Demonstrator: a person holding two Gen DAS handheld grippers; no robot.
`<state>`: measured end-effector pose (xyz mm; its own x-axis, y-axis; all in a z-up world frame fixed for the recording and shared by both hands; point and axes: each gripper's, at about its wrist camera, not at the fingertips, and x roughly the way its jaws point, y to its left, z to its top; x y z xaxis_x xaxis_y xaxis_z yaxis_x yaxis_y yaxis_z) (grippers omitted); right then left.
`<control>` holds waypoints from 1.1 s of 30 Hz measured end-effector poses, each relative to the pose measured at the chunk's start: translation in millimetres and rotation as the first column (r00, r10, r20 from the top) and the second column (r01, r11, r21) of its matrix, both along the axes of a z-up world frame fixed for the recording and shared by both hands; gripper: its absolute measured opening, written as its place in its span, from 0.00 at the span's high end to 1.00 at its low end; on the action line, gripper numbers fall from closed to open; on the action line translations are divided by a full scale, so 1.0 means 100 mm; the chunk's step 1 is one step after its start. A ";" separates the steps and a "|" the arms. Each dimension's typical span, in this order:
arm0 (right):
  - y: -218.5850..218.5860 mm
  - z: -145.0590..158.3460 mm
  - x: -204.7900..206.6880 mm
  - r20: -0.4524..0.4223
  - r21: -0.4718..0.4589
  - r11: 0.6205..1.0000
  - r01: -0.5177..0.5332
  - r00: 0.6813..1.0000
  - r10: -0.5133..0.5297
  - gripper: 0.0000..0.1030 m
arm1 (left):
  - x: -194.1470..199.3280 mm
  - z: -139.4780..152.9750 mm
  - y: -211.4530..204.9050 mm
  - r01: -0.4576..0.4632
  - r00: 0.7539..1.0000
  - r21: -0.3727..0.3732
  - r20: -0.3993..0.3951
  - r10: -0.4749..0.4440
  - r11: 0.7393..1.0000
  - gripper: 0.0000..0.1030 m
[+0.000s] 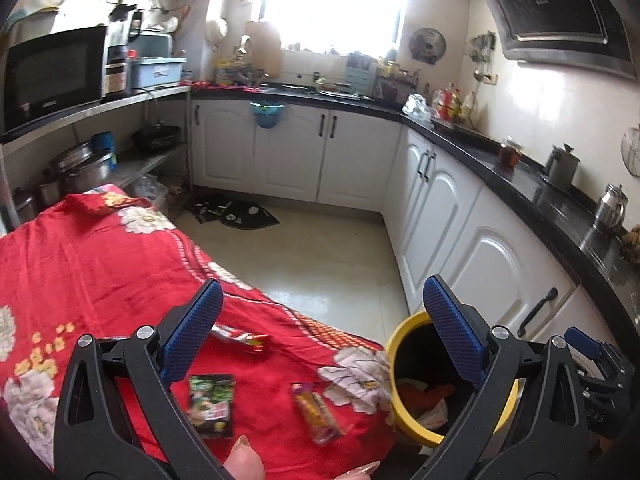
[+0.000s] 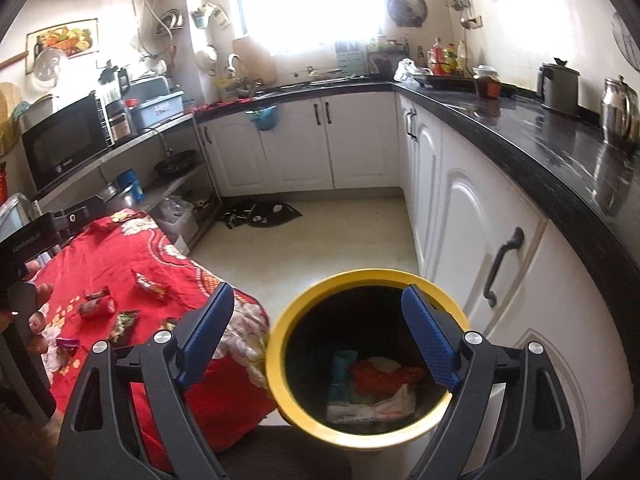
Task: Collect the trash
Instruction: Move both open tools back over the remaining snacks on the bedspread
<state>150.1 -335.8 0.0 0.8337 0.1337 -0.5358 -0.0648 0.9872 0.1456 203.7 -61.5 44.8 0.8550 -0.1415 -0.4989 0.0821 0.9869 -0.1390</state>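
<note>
Kitchen bench under a red floral cloth [image 1: 100, 264] carries snack wrappers [image 1: 212, 404] below the wide-open, empty left tool [image 1: 320, 332], while the equally spread, empty right tool [image 2: 318, 332] hangs over the yellow bin [image 2: 280, 344] off the bench's right edge.

Left gripper [image 1: 322, 316] agape (empty), right gripper [image 2: 318, 318] likewise, both angled downward

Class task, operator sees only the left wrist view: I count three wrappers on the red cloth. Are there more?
Observer: Yes. The right wrist view shows further wrappers, such as a purple wrapper near the hand.
Operator: What lies in the yellow bin?
Observer: Beside the red scrap, a teal packet and a white bag.
Operator: Is the right gripper holding anything?
Observer: No, the right gripper is open and empty, above the yellow bin.
</note>
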 end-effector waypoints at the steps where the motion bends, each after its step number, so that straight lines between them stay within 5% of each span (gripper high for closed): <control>1: 0.04 0.01 0.00 0.003 -0.001 1.000 -0.009 1.000 0.009 0.19 | -0.02 0.01 0.06 -0.009 1.000 -0.003 0.002 0.009 1.000 0.10; 16: 0.72 0.14 0.04 0.013 -0.004 0.984 -0.178 0.984 0.178 0.19 | -0.29 0.03 1.02 -0.212 0.977 -0.018 0.004 0.212 0.977 0.10; 33: 1.70 0.07 0.11 -0.035 -0.036 0.920 -0.391 0.920 0.390 0.19 | -0.65 -0.17 1.92 -0.390 0.920 -0.035 -0.052 0.388 0.920 0.10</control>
